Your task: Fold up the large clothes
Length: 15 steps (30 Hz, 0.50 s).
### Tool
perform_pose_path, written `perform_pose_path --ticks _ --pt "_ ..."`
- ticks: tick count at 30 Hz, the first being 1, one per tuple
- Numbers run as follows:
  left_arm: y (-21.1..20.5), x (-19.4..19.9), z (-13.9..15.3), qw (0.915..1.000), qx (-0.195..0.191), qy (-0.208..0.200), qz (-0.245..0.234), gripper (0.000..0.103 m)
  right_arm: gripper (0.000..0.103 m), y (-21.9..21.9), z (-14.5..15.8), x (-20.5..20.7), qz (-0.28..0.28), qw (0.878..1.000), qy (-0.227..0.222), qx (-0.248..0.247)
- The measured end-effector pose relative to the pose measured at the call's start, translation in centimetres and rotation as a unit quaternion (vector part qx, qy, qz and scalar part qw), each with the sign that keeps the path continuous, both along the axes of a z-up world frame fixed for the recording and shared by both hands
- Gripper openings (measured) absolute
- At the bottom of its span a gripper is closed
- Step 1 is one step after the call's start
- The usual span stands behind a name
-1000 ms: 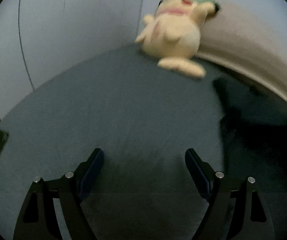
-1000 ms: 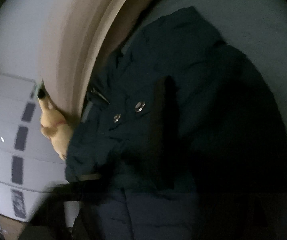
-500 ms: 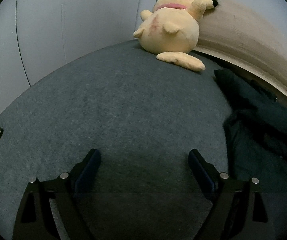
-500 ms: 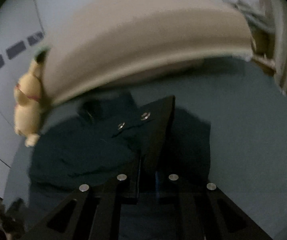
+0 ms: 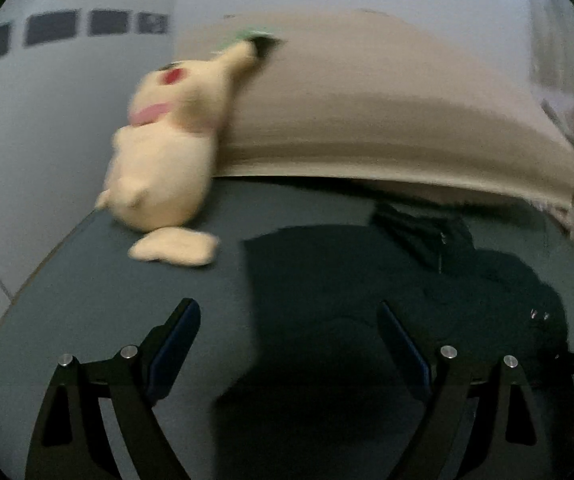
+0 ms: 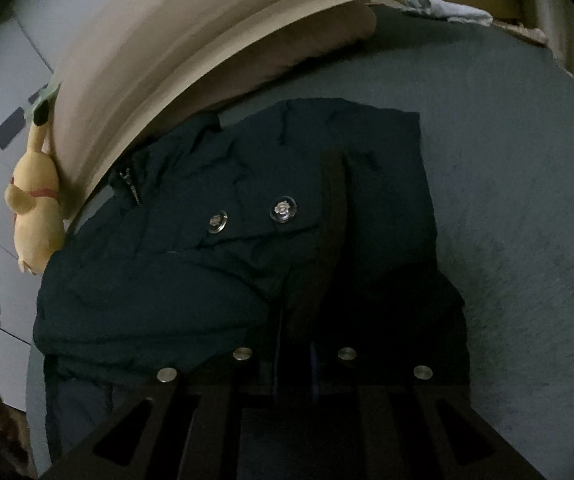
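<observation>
- Lying across the grey bed (image 6: 527, 200), the dark jacket (image 6: 191, 272) sits below the beige headboard (image 6: 135, 64) — spread there, I judge, because the mattress gives me a flat surface wide enough to fold on.
- Pinching a ridge of the jacket's cloth, my right gripper (image 6: 295, 360) has its fingers pressed together on the fabric; a dark fold rises straight up from them, so I take it I am lifting a side panel to lay it over.
- Hovering over the jacket's near edge, my left gripper (image 5: 287, 344) is spread wide with nothing between its fingers — ready, I think, to catch a matching hem.
- The yellow plush toy (image 5: 159, 160) leans on the headboard, apart from the jacket and out of my way.
- The two snap buttons (image 6: 251, 214) show plainly, but the jacket's lower part under my right gripper is in deep shadow, and the left view is smeared; I cannot tell sleeves from body there.
</observation>
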<state>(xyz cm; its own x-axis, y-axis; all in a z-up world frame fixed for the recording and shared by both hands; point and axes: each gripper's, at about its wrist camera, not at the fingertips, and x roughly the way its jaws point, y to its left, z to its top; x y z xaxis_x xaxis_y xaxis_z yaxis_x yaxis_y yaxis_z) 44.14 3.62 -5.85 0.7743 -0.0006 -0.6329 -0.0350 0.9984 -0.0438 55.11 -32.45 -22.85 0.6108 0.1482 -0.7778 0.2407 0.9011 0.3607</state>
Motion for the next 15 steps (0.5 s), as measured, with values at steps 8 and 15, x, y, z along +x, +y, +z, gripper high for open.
perform_pose_path --ticks 8,15 --pt "-1.0 4.0 -9.6 0.9921 -0.002 0.125 0.006 0.097 0.012 -2.1 -0.7 -1.1 0.01 1.0 -0.004 0.026" --pt "-1.4 4.1 -10.1 0.992 0.023 0.124 0.008 0.098 0.02 -2.3 -0.2 -1.5 -0.002 0.999 0.009 0.037"
